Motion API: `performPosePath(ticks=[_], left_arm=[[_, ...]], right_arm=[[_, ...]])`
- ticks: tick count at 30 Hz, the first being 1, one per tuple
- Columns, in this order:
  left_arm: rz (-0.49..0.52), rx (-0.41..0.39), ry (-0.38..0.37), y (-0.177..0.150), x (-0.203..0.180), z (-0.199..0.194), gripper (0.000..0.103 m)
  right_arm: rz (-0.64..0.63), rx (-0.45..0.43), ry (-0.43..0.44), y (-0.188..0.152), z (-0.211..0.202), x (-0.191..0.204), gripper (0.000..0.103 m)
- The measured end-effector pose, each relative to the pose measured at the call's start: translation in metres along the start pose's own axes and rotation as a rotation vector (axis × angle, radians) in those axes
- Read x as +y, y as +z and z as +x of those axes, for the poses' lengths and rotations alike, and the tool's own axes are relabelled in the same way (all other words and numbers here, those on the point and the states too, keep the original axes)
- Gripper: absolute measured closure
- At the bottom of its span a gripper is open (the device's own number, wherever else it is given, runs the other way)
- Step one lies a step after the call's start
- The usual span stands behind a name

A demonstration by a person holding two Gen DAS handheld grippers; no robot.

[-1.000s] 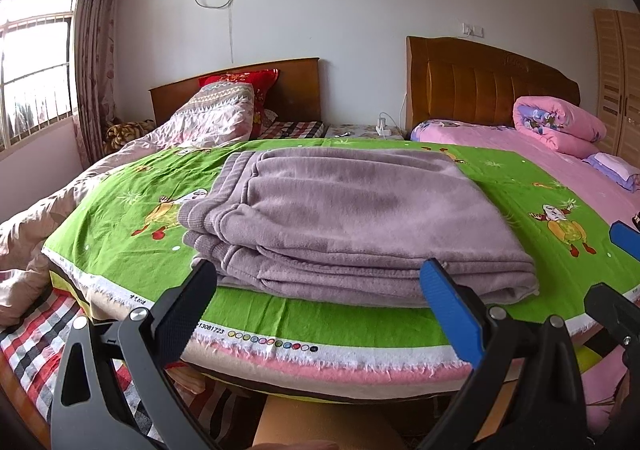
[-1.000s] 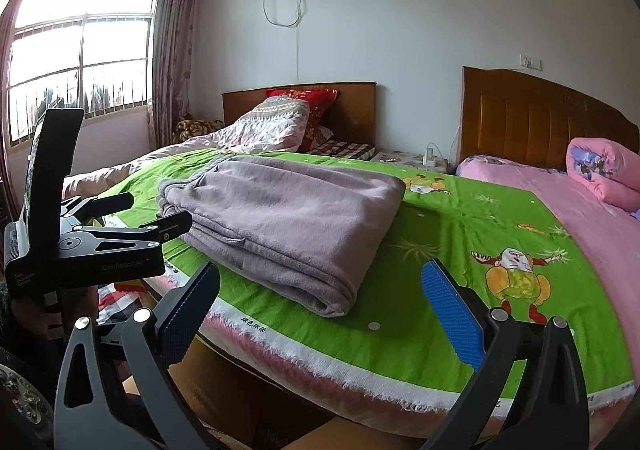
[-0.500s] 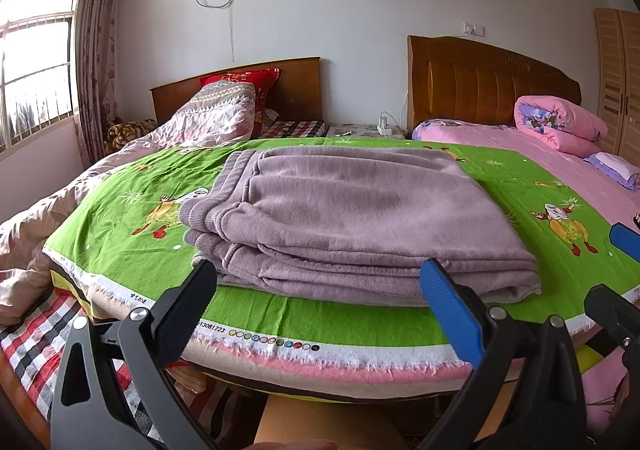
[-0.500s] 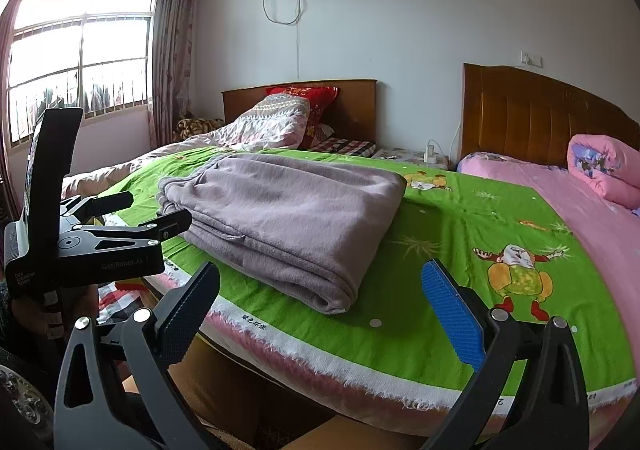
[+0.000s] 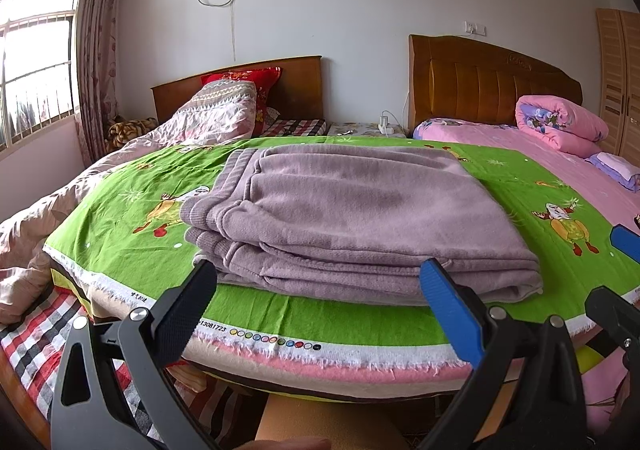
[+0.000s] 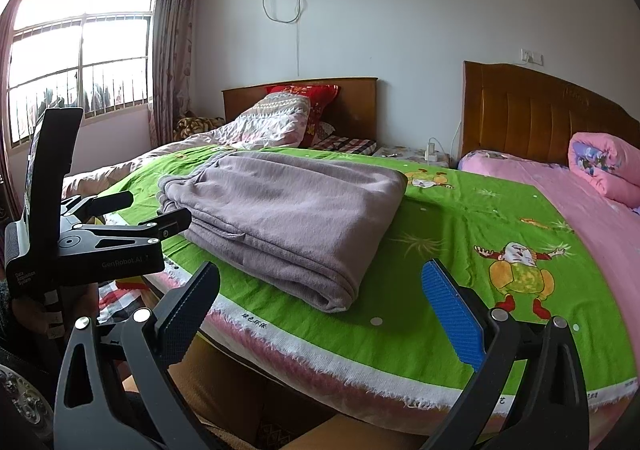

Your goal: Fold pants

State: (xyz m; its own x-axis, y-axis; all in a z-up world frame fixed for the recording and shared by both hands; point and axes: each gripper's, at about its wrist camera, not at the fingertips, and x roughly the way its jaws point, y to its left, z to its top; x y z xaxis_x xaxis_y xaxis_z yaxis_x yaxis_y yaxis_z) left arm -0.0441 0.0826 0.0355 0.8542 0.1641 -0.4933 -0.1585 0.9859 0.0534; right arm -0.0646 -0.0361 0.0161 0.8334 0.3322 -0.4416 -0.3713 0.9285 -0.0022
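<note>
The mauve fleece pants [image 5: 352, 218] lie folded in a flat rectangular stack on a green cartoon-print cloth [image 5: 120, 218], waistband at the left. In the right wrist view the pants [image 6: 288, 218] sit left of centre on the same cloth [image 6: 460, 234]. My left gripper [image 5: 320, 302] hangs open just short of the stack's near edge, nothing between its fingers. My right gripper [image 6: 324, 302] is open too, off the cloth's front edge and to the right of the stack. The left gripper's body [image 6: 92, 246] shows at the left of the right wrist view.
The cloth covers a raised surface with a fringed front edge [image 5: 340, 354]. Behind it stand a bed with a patterned quilt [image 5: 216, 118] and red pillow, and a pink bed [image 5: 520, 138] with a rolled pink quilt [image 5: 560, 122]. A window [image 6: 76, 58] is at left.
Both views have shifted only slightly; the pants and the open grippers stay where they were.
</note>
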Motion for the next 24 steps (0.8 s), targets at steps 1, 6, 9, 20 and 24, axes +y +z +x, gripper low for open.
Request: performPosePath(ticks=[1,6,9,20,24], left_arm=[[0.0,0.0,0.0,0.0,0.0,0.0,0.001],[-0.001,0.0,0.004,-0.0016,0.0012,0.0,0.001],[0.0,0.0,0.003,-0.0018,0.0015,-0.0001,0.001],[0.011,-0.004,0.005,-0.0014,-0.0015,0.0,0.001],[0.019,-0.005,0.012,-0.0017,-0.0028,0.0014,0.001]], right_arm=[[0.0,0.0,0.0,-0.0002,-0.0001,0.0003,0.005],[0.0,0.001,0.001,0.0004,0.0001,-0.0001,0.005],[0.001,0.002,0.001,0.0004,0.0002,0.0001,0.005],[0.002,0.003,0.004,0.0001,0.0004,-0.0006,0.005],[0.003,0.003,0.005,-0.0004,0.0,-0.0002,0.005]])
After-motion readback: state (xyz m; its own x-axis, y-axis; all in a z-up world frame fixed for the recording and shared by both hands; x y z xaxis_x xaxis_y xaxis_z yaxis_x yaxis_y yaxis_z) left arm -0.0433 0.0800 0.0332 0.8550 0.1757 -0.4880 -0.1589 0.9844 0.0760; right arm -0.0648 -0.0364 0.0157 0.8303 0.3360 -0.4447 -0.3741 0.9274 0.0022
